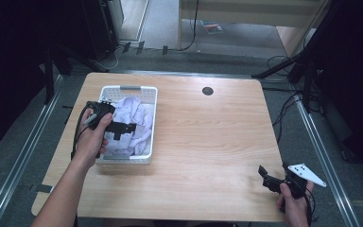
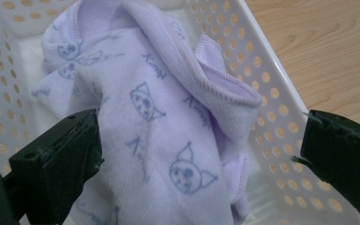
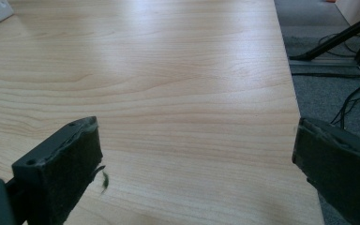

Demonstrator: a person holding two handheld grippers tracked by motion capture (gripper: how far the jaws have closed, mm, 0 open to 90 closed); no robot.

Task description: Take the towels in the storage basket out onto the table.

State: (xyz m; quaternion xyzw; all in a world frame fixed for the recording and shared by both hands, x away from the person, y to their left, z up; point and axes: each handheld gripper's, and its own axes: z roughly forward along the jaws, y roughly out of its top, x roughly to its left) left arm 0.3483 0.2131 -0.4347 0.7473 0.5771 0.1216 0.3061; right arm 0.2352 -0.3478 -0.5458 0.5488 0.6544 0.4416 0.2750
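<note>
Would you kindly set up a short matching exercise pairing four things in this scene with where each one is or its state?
Things:
1. lilac cloth
2. white basket
3. left gripper
4. right gripper

Places or states:
A. open above bare wood near the table's right edge
B. on the left part of the table
C. crumpled inside the basket
D. open over the cloth

Pairs: 1-C, 2-B, 3-D, 4-A

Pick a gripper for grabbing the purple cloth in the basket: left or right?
Left. The left gripper is open over the basket, its jaws either side of the cloth; the right gripper sits open at the table's near right corner.
</note>
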